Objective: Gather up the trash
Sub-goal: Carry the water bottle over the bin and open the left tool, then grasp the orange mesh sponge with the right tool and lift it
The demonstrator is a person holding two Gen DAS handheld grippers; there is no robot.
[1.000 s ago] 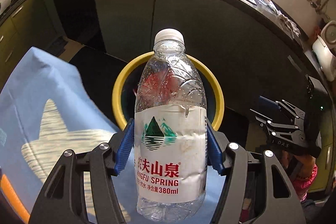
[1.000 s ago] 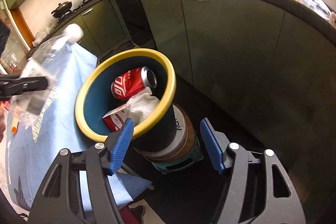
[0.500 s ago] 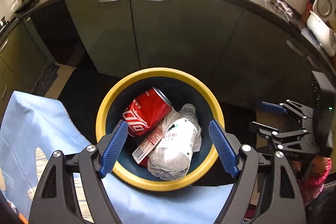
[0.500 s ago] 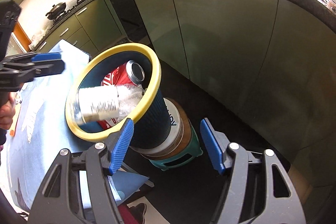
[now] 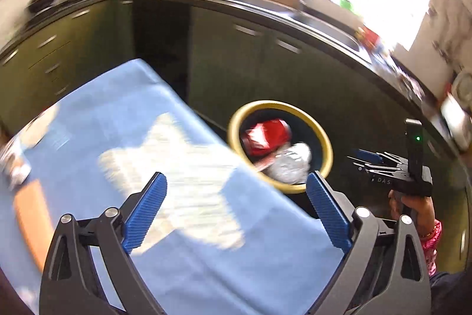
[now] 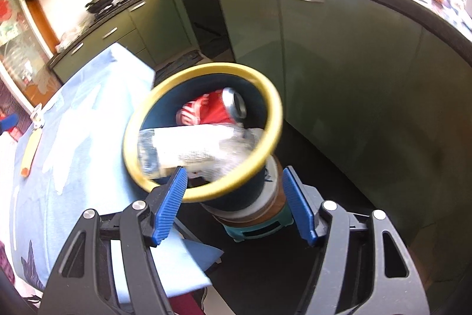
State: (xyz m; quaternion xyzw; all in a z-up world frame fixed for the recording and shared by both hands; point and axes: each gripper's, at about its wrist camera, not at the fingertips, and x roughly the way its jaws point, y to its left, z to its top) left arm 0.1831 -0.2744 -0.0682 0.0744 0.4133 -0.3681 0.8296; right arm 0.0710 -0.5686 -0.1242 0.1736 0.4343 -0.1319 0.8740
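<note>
- Motion blur smears my left view; the counter clutter is unreadable.
- The clear plastic bottle (image 6: 194, 149) lies across the red can (image 6: 215, 108) inside the yellow-rimmed bin (image 6: 267, 90).
- My left gripper (image 5: 236, 207), jaws just spread wide, holds nothing; my right gripper (image 6: 234, 204) gapes empty.

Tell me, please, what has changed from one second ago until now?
The left gripper let go of the water bottle, its jaws having just been opening, and the bottle now lies in the yellow-rimmed bin beside the red can. The gripper then drew back over the blue cloth. The right gripper stayed open and empty near the bin.
</note>
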